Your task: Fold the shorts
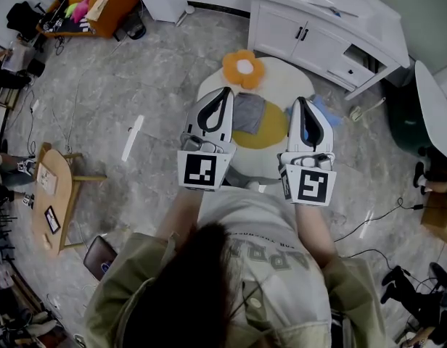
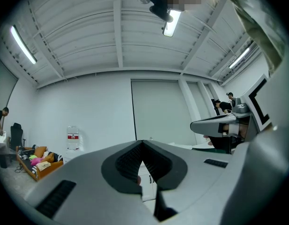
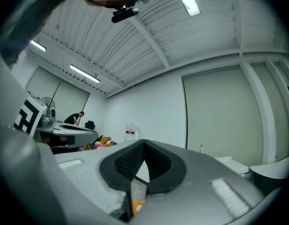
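From head height I look steeply down on the left hand-held gripper (image 1: pixel 223 93) and right hand-held gripper (image 1: pixel 300 102); their own cameras face level, both catching the orange sofa (image 2: pixel 41 165).

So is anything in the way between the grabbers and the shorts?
Nothing visible is. The grey shorts lie uncovered on a yellow mat on the white table, showing between the left gripper and the right gripper, both shut and empty.
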`<state>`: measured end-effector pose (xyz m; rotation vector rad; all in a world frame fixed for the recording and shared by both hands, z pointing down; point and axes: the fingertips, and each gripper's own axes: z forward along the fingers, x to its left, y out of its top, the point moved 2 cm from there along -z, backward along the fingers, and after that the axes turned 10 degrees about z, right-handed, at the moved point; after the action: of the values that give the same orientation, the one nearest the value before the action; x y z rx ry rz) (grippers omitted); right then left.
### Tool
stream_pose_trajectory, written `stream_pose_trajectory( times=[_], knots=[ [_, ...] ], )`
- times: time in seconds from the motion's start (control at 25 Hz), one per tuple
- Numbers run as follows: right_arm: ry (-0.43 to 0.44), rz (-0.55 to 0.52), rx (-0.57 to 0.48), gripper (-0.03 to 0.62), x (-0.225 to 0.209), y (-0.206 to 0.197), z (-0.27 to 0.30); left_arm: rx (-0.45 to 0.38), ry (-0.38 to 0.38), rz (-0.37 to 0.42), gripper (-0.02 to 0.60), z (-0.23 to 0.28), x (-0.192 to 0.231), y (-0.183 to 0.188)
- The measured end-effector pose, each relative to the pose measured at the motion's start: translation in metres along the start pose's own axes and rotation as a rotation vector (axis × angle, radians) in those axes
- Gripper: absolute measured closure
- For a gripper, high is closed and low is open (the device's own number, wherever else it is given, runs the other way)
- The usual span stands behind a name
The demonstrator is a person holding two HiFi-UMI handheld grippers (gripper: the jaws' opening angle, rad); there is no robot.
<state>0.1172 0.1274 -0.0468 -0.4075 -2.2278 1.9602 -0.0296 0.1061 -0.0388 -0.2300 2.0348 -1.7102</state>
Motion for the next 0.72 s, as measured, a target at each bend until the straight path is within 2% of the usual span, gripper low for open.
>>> stream_pose_trajectory(
  times=[0.72],
  knots=[
    [-0.023, -0.076, 0.044, 0.595, 0.0016, -0.0090, 0.0034, -0.002, -0.017, -0.012, 0.572, 0.0024, 0.0006, -0.0065]
  ],
)
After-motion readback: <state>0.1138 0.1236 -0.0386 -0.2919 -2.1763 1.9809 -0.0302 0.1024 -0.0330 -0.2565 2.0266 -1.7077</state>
